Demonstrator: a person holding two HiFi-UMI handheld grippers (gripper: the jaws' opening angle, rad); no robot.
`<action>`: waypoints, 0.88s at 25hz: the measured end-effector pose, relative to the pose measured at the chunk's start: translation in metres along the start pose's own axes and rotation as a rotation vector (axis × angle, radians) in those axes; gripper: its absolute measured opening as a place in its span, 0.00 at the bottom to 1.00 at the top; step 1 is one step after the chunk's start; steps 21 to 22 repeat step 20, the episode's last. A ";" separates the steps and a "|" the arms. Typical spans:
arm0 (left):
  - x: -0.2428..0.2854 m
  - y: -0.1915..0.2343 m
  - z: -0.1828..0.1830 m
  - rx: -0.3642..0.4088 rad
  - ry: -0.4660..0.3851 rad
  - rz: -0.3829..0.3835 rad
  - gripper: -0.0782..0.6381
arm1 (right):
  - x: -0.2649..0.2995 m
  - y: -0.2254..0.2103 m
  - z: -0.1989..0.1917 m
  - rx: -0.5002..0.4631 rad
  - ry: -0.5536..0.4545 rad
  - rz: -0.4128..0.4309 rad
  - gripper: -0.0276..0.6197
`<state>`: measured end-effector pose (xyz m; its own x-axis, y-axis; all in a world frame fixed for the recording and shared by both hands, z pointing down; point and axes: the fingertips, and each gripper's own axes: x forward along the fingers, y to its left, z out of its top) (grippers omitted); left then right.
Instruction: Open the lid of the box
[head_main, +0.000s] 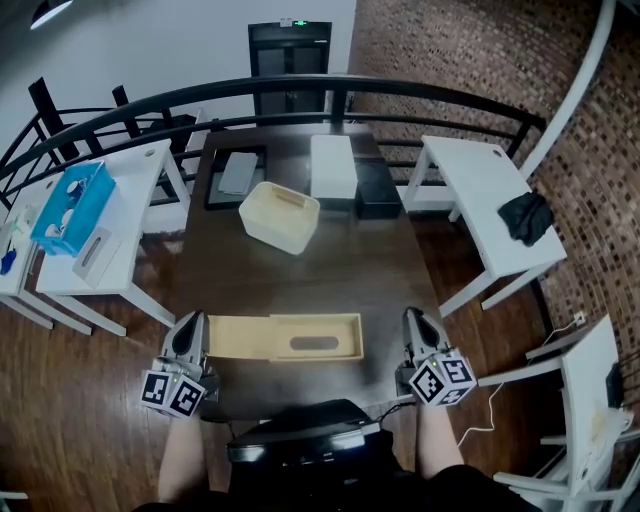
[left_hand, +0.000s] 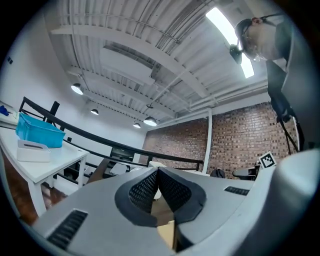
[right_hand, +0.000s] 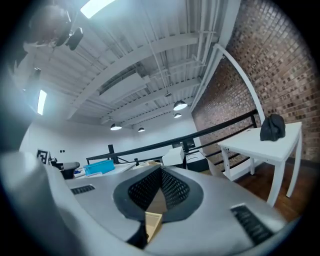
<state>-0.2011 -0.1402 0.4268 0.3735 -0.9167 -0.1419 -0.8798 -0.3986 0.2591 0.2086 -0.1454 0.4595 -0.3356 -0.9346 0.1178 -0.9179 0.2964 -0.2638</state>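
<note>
While the wooden box (head_main: 285, 337) lies flat near the front edge of the dark surface (head_main: 300, 280), its slotted top facing up, the left tongs (head_main: 193, 320) sit just beside its left end. Whether they touch it cannot be told from the head view. In the left gripper view, the left tongs (left_hand: 157, 172) are fully closed, the ribbed pads (left_hand: 145, 190) meeting at the tips with nothing pinched between them. Only a bit of pale wood shows low in the gap beneath.

The right tongs (head_main: 412, 316) rest off the box's right end, apart from it. They too are closed tip to tip (right_hand: 161, 172) and empty, with a pale wooden corner visible below the pads (right_hand: 172, 189).

Farther back on the surface stands a cream container (head_main: 280, 215).
</note>
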 end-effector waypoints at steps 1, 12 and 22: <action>-0.002 0.001 -0.001 -0.002 0.001 0.005 0.11 | -0.001 0.000 0.000 0.001 0.000 0.001 0.04; -0.016 0.004 0.002 -0.005 -0.026 -0.011 0.11 | -0.002 -0.002 0.000 0.020 0.000 0.005 0.04; -0.017 0.011 -0.004 -0.011 -0.029 0.009 0.11 | -0.003 0.000 0.005 0.001 -0.005 0.009 0.04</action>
